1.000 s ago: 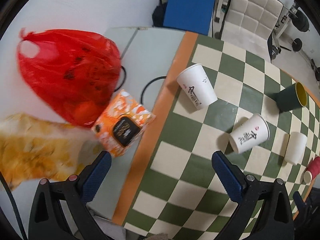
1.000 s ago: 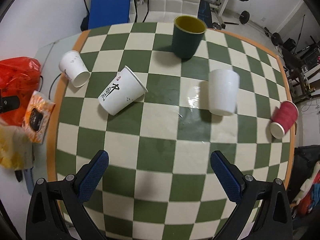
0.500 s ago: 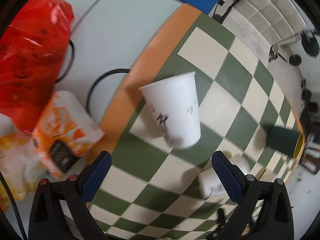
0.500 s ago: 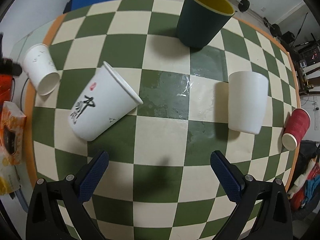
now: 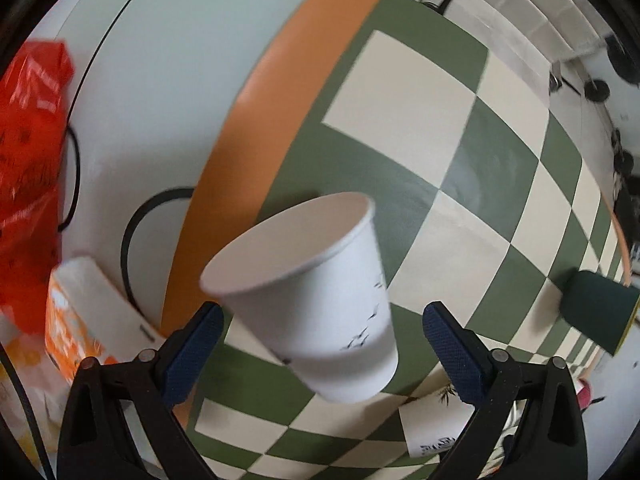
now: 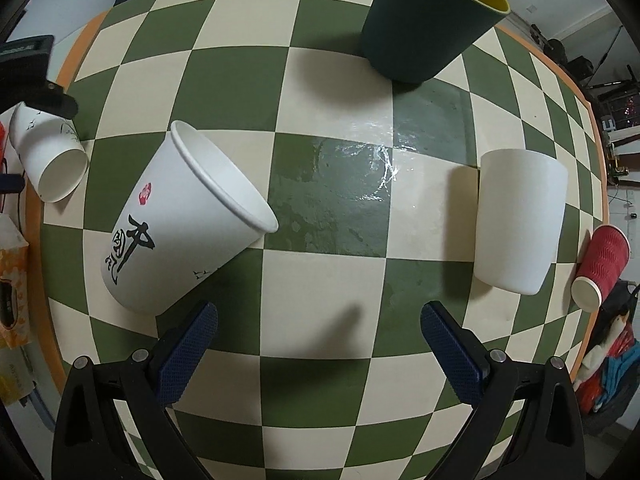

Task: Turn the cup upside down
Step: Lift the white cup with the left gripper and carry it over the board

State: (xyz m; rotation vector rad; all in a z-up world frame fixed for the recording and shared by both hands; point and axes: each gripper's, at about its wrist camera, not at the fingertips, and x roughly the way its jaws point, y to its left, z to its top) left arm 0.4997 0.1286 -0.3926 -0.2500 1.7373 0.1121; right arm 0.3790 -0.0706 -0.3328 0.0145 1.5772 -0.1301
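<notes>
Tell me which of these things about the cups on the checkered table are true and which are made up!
1. The green cup is yellow inside. True.
2. The red cup stands upright. False: it lies on its side at the table's edge.
3. The left gripper has squeezed a white paper cup. False: its jaws are apart, the cup between them.
4. The right gripper holds nothing. True.
5. The cup with black writing lies tipped over. True.

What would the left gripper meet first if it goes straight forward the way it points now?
Most likely the small white paper cup, which lies between the open fingers of the left gripper, just ahead. Behind it is the checkered tablecloth. Depth is uncertain.
</notes>
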